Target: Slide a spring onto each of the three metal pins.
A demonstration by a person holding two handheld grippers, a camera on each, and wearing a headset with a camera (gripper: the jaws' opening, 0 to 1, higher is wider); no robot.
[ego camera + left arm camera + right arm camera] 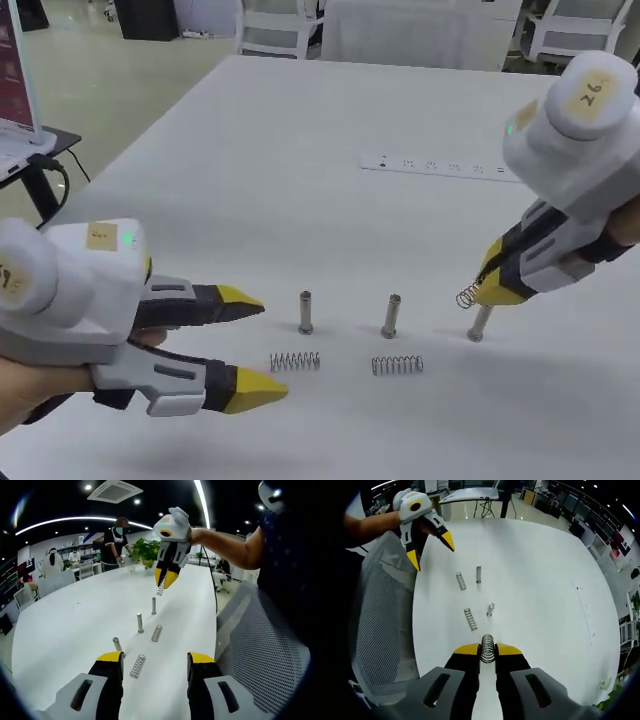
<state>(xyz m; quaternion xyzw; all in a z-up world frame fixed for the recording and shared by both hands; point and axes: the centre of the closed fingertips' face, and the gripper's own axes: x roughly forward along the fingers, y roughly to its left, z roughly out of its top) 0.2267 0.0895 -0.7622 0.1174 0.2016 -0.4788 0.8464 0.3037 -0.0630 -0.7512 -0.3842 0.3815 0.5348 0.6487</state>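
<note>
Three metal pins stand upright in a row on the white table: left pin [305, 312], middle pin [391, 316], right pin [478, 323]. Two loose springs [295, 361] [397, 365] lie in front of the left and middle pins. My right gripper [492, 288] hovers just above the right pin, shut on a third spring [467, 296] [488, 648], which pokes out past the tips. My left gripper [260, 348] is open and holds nothing, just left of the nearest loose spring [137, 666]. In the left gripper view the right gripper [166, 580] hangs over the far pin [153, 605].
A white power strip [440, 165] lies farther back on the table. A laptop [15, 80] sits on a stand to the left. A mesh chair back [385, 630] is beside the table's near edge. People stand at the far end [114, 545].
</note>
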